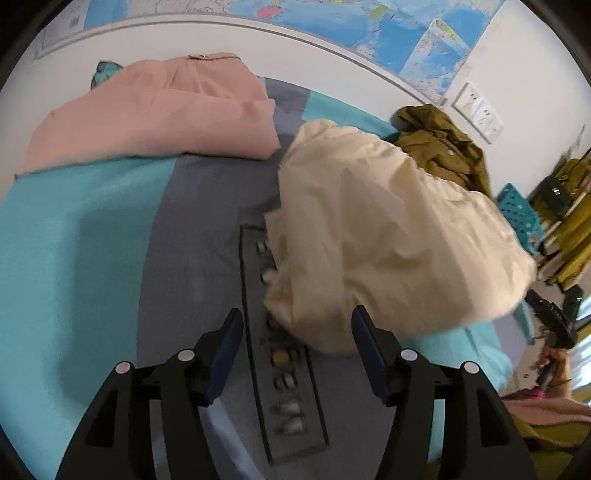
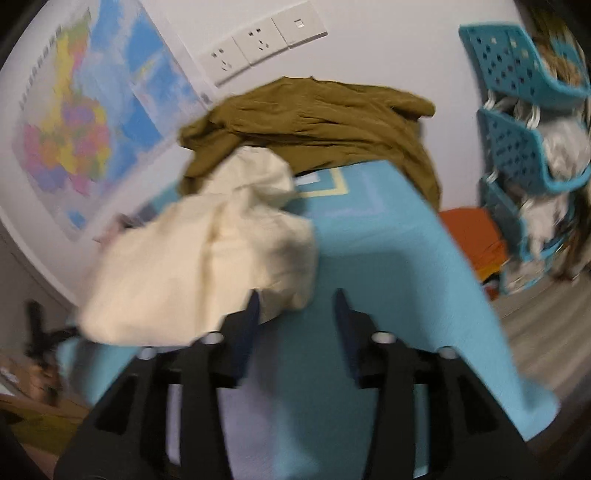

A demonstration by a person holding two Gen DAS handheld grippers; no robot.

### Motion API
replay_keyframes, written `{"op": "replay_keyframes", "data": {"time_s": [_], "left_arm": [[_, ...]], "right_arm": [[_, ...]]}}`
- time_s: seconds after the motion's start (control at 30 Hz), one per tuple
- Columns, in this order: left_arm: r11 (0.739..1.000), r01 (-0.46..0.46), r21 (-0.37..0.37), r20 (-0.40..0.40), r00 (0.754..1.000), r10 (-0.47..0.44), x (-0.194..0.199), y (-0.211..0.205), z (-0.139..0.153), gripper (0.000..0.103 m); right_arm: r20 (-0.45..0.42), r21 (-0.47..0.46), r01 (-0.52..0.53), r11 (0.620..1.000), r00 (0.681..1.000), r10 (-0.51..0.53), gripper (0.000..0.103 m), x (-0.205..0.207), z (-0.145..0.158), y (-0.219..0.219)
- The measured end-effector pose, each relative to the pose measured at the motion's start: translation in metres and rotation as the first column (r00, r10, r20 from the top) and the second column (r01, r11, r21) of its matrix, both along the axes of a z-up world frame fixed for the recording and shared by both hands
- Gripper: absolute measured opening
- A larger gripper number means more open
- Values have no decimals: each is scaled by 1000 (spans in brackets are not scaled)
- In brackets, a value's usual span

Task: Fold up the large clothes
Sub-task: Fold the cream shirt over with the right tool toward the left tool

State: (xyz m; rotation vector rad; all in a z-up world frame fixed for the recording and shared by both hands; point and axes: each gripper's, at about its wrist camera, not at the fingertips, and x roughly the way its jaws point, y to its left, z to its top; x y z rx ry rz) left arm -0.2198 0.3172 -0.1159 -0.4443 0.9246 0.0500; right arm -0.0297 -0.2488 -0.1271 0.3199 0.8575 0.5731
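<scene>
A crumpled cream garment (image 1: 376, 229) lies on the table's blue and grey cloth (image 1: 74, 240); it also shows in the right wrist view (image 2: 207, 251). My left gripper (image 1: 295, 325) is open, its fingers either side of the garment's near edge, nothing held. My right gripper (image 2: 297, 299) is open and empty; the cream garment's edge lies at its left finger (image 2: 253, 306). A folded pink garment (image 1: 155, 118) lies at the table's back left. An olive garment (image 1: 443, 147) is heaped at the far right corner, also visible in the right wrist view (image 2: 317, 122).
The wall with maps (image 1: 369, 29) and sockets (image 2: 258, 48) runs behind the table. Stacked blue baskets (image 2: 524, 122) stand right of the table, with an orange object (image 2: 476, 236) below. The table edge (image 2: 480, 295) drops to the floor on the right.
</scene>
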Motion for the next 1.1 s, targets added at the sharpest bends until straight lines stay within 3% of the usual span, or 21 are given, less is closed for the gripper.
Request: {"op": "replay_keyframes", "data": {"time_s": [0.03, 0.1, 0.17, 0.4, 0.47, 0.53, 0.67, 0.9, 1.0, 1.1], "left_arm": [[1000, 11, -24, 5, 1000, -11, -5, -2, 1, 58], [996, 54, -75, 28, 998, -52, -14, -10, 4, 60], [985, 119, -128, 58, 992, -112, -19, -24, 6, 66], [936, 201, -291, 41, 979, -197, 11, -59, -17, 72], [920, 186, -344, 75, 983, -170, 18, -59, -22, 85], [907, 169, -385, 92, 985, -144, 24, -59, -24, 90], [907, 142, -396, 119, 988, -103, 36, -60, -22, 96], [931, 37, -363, 156, 988, 22, 59, -63, -22, 96], [920, -7, -391, 156, 985, 74, 68, -58, -21, 96], [934, -36, -356, 122, 989, 84, 74, -56, -22, 86]], "right_arm": [[-17, 34, -13, 999, 1000, 13, 72, -2, 0, 0], [-57, 161, -64, 985, 996, 74, 72, -8, -4, 5], [-85, 217, -93, 972, 990, 113, 78, -9, -7, 15], [-144, 228, -141, 963, 974, 176, 84, -1, -15, 64], [-142, 215, -133, 967, 976, 166, 88, 1, -16, 71], [-143, 233, -135, 963, 975, 172, 90, 4, -16, 76], [-145, 270, -128, 954, 974, 172, 90, 11, -18, 86], [-163, 301, -91, 949, 976, 146, 93, 22, -20, 100], [-179, 312, -58, 948, 977, 119, 93, 24, -20, 99], [-188, 313, -26, 949, 978, 88, 93, 23, -20, 96]]}}
